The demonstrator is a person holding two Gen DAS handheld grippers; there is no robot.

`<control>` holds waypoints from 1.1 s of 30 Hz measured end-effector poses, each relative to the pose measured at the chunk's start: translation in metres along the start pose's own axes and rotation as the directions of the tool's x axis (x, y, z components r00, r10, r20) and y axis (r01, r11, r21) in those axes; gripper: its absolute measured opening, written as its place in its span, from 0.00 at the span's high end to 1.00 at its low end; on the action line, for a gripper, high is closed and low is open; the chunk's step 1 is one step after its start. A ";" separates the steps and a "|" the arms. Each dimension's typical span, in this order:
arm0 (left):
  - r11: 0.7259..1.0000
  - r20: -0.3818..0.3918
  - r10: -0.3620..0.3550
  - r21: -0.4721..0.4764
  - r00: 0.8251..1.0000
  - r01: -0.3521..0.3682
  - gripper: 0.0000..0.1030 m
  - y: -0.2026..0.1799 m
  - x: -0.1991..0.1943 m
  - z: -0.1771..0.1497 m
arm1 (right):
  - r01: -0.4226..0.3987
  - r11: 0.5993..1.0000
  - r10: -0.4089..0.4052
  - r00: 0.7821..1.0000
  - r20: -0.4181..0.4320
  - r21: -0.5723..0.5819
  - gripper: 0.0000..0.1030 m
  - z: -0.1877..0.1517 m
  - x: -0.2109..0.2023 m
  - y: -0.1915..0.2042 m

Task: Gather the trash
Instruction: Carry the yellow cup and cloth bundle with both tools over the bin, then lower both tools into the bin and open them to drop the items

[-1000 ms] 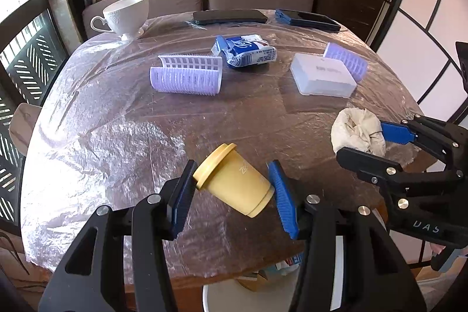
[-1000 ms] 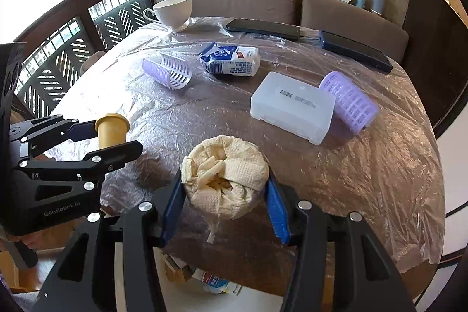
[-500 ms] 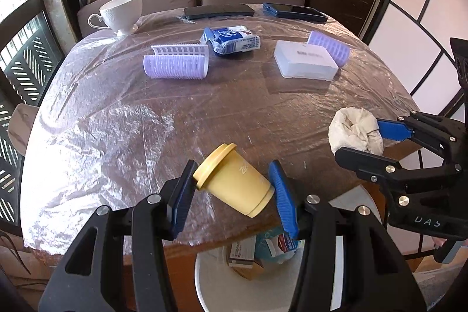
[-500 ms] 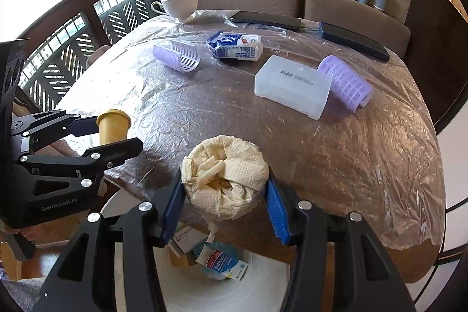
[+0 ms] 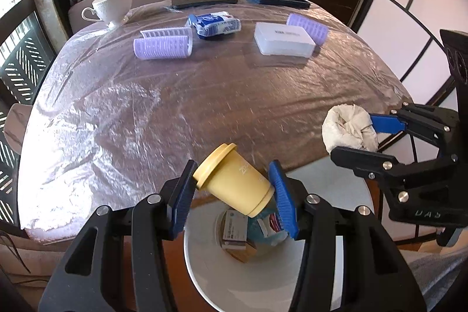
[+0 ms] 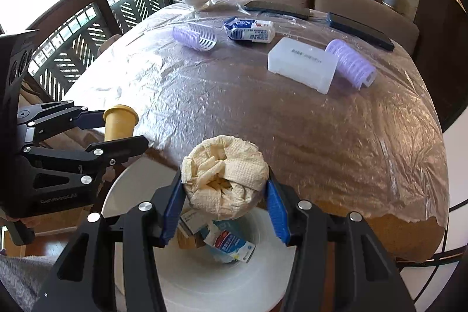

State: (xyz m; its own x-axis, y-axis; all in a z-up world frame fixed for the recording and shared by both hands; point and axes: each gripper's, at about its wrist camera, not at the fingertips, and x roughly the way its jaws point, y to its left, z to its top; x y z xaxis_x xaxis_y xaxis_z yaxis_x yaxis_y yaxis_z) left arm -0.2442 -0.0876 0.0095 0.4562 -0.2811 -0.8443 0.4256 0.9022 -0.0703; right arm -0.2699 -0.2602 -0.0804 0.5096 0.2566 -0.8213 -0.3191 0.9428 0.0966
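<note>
Two pieces over the bin, neither dropped yet.
Left claw (image 5: 232, 189) clenched on the yellow lidded plastic cup (image 5: 234, 184); right claw (image 6: 223, 196) clenched on the crumpled cream paper-towel wad (image 6: 223, 174). Both hang above the round white waste bin (image 6: 204, 282), already holding cartons and wrappers. Blue-and-white wrapper packet (image 5: 215, 24) likely left on the plastic-covered counter (image 5: 175, 107).

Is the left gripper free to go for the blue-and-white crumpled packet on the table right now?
Probably not. The left gripper is shut on a yellow lidded plastic cup above the white bin; it would need to drop that first. Otherwise the path across the table to the blue-and-white crumpled packet looks open.
</note>
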 end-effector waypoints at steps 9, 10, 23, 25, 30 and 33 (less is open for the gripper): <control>1.000 -0.035 -0.014 0.020 0.999 0.015 0.50 -0.007 -0.004 -0.014 | 0.002 1.000 -0.002 0.999 -0.034 -0.006 0.51 -0.017 -0.007 -0.003; 1.000 -0.040 -0.015 0.022 0.999 0.016 0.50 -0.007 -0.004 -0.015 | 0.002 1.000 -0.002 0.999 -0.037 -0.008 0.51 -0.018 -0.006 -0.003; 0.999 -0.090 -0.013 0.030 0.996 0.016 0.50 -0.012 0.005 -0.037 | -0.010 1.000 0.008 0.996 -0.085 -0.021 0.51 -0.042 -0.001 -0.003; 0.999 -0.097 -0.011 0.033 0.995 0.015 0.50 -0.012 0.007 -0.040 | -0.014 1.000 0.012 0.995 -0.095 -0.018 0.51 -0.045 0.001 -0.004; 0.999 -0.117 -0.007 0.038 0.993 0.012 0.50 -0.011 0.014 -0.046 | -0.021 1.000 0.018 0.993 -0.118 -0.023 0.51 -0.051 0.008 -0.004; 0.999 -0.129 -0.006 0.045 0.992 0.012 0.50 -0.010 0.019 -0.049 | -0.021 0.999 0.018 0.991 -0.136 -0.027 0.51 -0.056 0.014 -0.005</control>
State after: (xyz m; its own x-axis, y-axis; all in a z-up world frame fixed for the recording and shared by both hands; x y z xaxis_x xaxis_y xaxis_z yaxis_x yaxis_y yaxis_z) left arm -0.2781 -0.0863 -0.0315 0.3493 -0.2425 -0.9051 0.4658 0.8831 -0.0568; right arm -0.3058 -0.2732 -0.1237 0.3908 0.2419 -0.8881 -0.3513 0.9310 0.0990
